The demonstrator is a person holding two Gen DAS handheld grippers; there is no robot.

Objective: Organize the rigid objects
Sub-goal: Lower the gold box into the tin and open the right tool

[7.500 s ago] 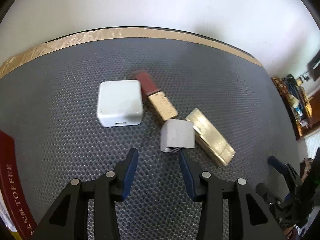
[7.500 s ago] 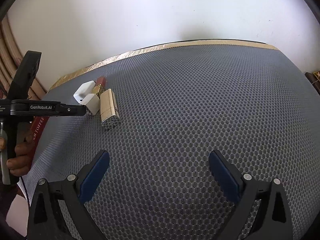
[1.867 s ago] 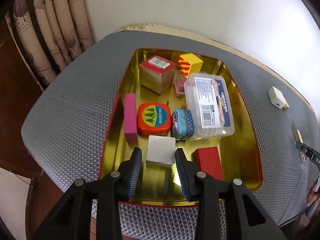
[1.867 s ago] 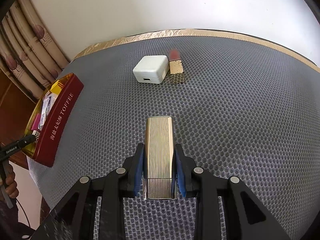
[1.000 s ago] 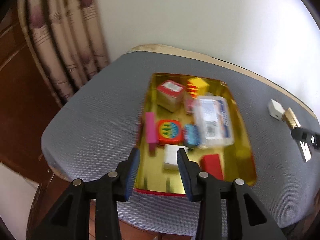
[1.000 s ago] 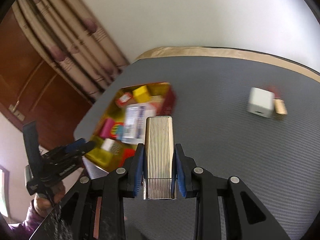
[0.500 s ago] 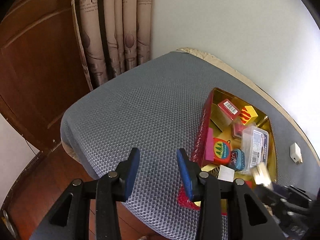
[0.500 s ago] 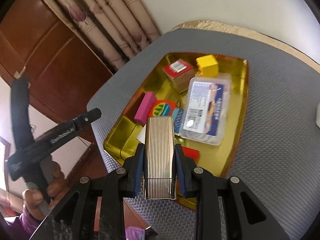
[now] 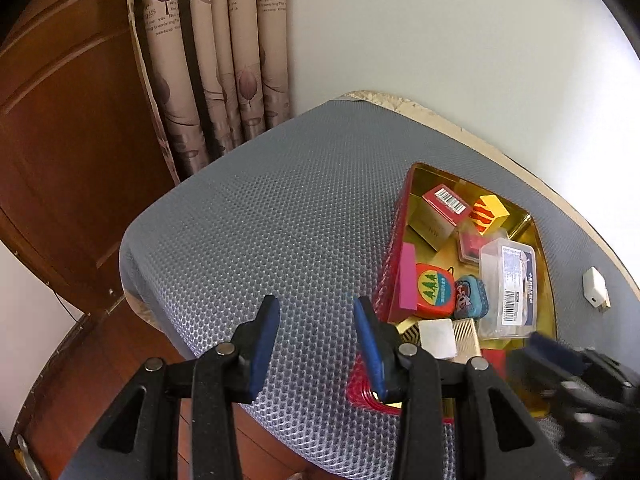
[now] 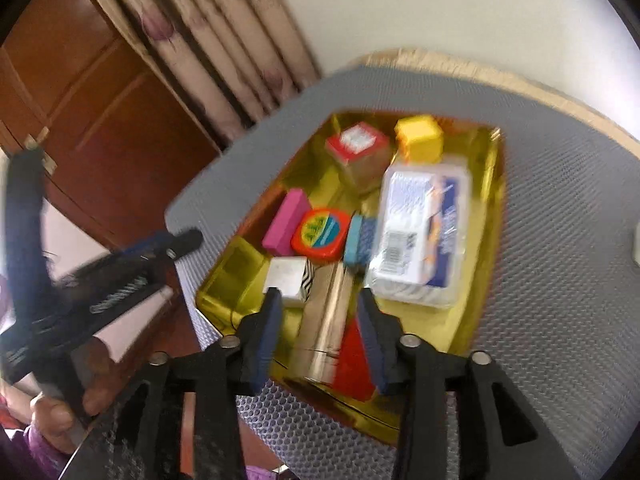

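My right gripper [image 10: 320, 334] hangs over the near end of the gold-lined tin tray [image 10: 496, 200]. Its jaws are opening. The ribbed gold box [image 10: 326, 320] lies between them on the tray floor, and the pads no longer press on it. A white cube [image 10: 286, 276] lies to its left and a red block [image 10: 354, 364] to its right. My left gripper [image 9: 316, 340] is open and empty over the grey mesh surface [image 9: 280, 220], left of the tray [image 9: 394, 240]. The gold box [image 9: 466, 336] shows there beside the white cube [image 9: 438, 338].
The tray also holds a clear plastic box [image 10: 420, 232], pink block [image 10: 286, 220], round orange tin [image 10: 320, 234], blue tin [image 10: 360, 240] and yellow block [image 10: 420, 138]. A white charger [image 9: 594, 284] lies on the mesh past the tray. Curtains [image 9: 224, 60] and a wooden door [image 9: 60, 140] stand beyond the surface's edge.
The right jaws have parted and let go of the gold box, which now lies in the tray. The left gripper, having left the white cube in the tray, stays open left of it.
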